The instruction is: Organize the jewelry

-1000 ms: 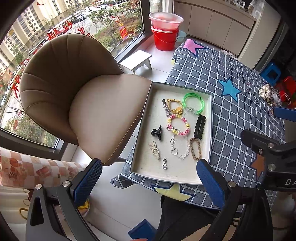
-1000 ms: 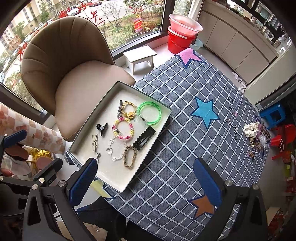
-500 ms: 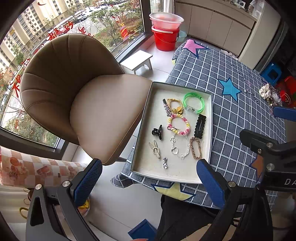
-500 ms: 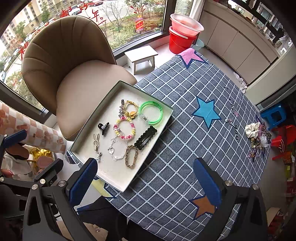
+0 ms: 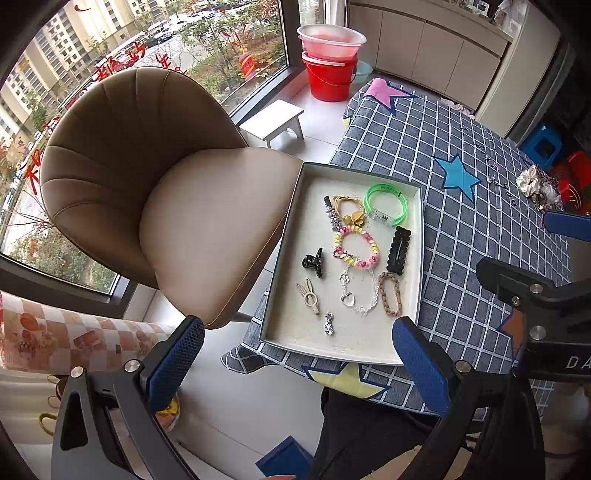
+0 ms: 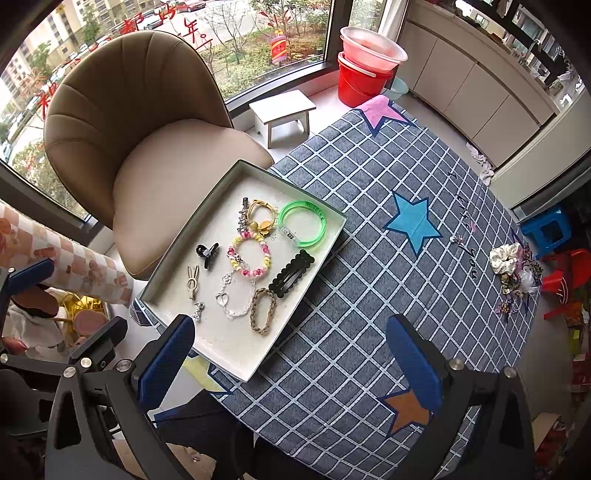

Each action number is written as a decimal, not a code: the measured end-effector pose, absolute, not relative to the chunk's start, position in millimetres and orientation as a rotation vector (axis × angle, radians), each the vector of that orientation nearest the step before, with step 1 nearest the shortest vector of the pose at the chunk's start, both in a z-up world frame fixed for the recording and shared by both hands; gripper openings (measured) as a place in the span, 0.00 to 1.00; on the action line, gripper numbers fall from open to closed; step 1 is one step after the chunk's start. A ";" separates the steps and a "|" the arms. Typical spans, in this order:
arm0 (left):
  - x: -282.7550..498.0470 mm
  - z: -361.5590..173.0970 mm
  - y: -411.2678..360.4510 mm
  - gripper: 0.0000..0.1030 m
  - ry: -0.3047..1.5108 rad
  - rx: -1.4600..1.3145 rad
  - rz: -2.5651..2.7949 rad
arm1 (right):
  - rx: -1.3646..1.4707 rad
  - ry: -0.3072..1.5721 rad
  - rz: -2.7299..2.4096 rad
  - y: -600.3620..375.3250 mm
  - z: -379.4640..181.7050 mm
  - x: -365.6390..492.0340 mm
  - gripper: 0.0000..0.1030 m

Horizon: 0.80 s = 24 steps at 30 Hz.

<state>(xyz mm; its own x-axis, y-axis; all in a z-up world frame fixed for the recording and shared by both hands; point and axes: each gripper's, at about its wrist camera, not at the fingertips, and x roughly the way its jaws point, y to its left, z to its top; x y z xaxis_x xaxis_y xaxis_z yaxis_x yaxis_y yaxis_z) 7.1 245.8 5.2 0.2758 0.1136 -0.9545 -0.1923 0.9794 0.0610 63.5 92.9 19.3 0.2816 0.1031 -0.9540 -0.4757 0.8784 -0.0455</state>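
Holding both grippers above the table, I record my left gripper (image 5: 295,363) spread wide with nothing between its blue pads, and my right gripper (image 6: 290,360) likewise wide apart and empty. White letters "DA" show on the right gripper's body in the left wrist view, the rest cut off at the frame edge. Below lies the white tray (image 6: 236,363) at the near corner of the checked tablecloth (image 6: 369,295). Inside it: a rabbit-shaped clip (image 6: 192,282), a small sparkly piece (image 6: 199,310) too small to identify, a heart chain bracelet (image 6: 232,299), a braided loop (image 6: 263,311), a black claw clip (image 6: 207,253), a beaded bracelet (image 6: 248,256), a black snap clip (image 6: 291,272), a yellow hair tie (image 6: 261,218) and a green bangle (image 6: 302,223) whose label print is unreadable. Farther off, a heap of scrunchies (image 6: 515,271) sits near the tablecloth's far edge, its contents indistinct. Cloth lettering beside it is illegible. Red characters on the window (image 6: 192,31) are partly hidden by the chair (image 6: 147,122).
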 end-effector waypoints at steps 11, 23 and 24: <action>6.2 5.3 245.8 1.00 1.274 -0.071 0.206 | -0.347 1.232 0.393 93.5 19.6 63.4 1.00; 6.0 5.4 245.1 1.00 1.275 -0.061 0.210 | -0.350 1.233 0.398 93.0 19.6 63.4 1.00; 5.8 5.5 245.0 1.00 1.275 -0.060 0.210 | -0.349 1.232 0.398 92.7 19.2 63.6 1.00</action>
<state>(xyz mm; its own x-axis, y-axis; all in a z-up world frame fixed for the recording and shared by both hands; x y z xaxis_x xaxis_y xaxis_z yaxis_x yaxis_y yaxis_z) 5.8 245.0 5.5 0.2751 0.1227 -0.9535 -0.1896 0.9793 0.0713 63.6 92.7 19.2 0.2799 0.1039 -0.9544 -0.4737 0.8796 -0.0432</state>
